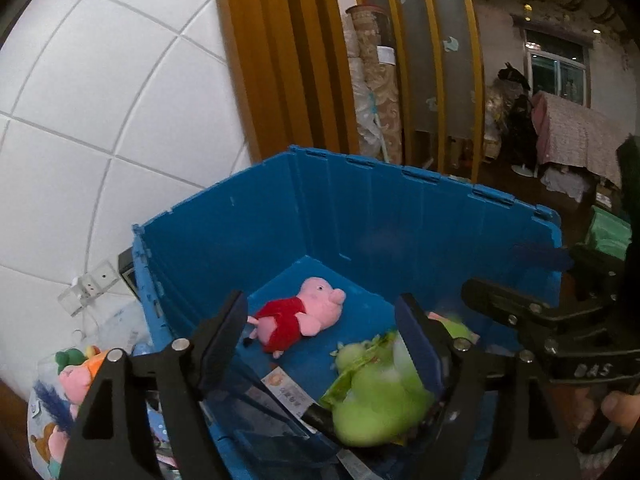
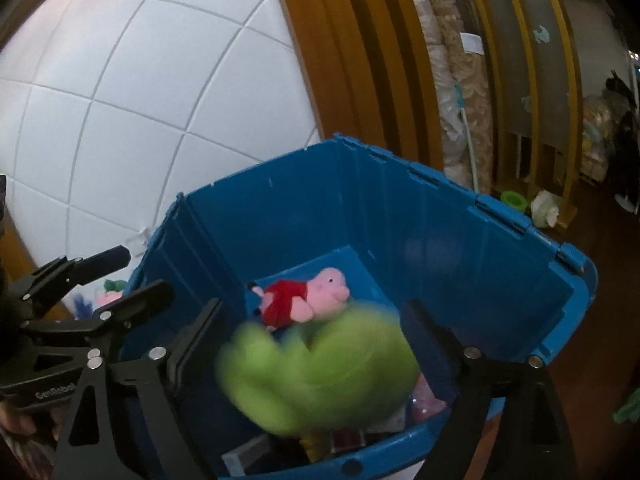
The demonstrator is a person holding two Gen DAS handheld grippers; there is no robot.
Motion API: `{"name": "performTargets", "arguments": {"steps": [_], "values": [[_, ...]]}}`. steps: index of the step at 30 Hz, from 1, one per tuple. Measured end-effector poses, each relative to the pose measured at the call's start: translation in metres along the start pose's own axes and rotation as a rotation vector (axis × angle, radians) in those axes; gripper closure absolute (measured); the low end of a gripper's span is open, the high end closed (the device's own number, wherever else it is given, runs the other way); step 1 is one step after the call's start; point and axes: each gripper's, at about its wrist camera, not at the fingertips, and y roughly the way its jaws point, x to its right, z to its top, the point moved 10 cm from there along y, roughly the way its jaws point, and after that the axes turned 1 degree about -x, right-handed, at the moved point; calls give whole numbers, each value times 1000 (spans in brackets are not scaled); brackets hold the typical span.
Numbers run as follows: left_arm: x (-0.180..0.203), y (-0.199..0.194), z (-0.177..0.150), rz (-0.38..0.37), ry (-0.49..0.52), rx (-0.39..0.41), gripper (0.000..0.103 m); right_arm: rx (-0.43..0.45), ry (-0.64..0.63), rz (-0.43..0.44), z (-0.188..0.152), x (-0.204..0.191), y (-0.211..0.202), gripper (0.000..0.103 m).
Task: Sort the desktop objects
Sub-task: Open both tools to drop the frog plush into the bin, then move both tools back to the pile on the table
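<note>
Nearest the lens, the left hand-held gripper (image 1: 320,340) stands wide, nothing pressed between its pads. The right hand-held gripper (image 2: 312,344) is just as wide over the same blue crate (image 1: 400,208). Between the right one's fingers a green plush toy (image 2: 320,372) shows as a blur — apparently loose and dropping, touching neither finger. From the left wrist it sits low at the crate's near end, over some flat packets (image 1: 280,396) whose print is too blurred to read.

Further in, a pink pig plush in a red dress (image 1: 300,316) lies on its side on the crate floor, clear of the green toy.

Left of the crate, outside it, more soft toys (image 1: 76,376) wait in a heap.

The risk I see is at the near rim: the green toy could catch there and tip out instead of settling. With both tools crowding one opening, a hurried pull-back might also knock them together.
</note>
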Motion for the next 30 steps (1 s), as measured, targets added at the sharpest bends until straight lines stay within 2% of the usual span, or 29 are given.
{"name": "performTargets", "arguments": {"steps": [2, 5, 10, 20, 25, 30], "values": [[-2, -3, -1, 1, -12, 2, 27, 11, -23, -17, -1, -3, -5, 0], [-8, -9, -2, 15, -34, 17, 27, 24, -42, -26, 2, -6, -8, 0], [-25, -24, -7, 82, -49, 52, 26, 29, -71, -56, 2, -9, -3, 0], [-61, -46, -21, 141, -167, 94, 26, 47, -150, -88, 6, -26, -1, 0], [-82, -65, -39, 186, -203, 131, 26, 73, -160, -50, 6, -44, -9, 0], [-121, -87, -73, 255, -268, 122, 26, 129, -189, 36, 9, -89, -23, 0]]}}
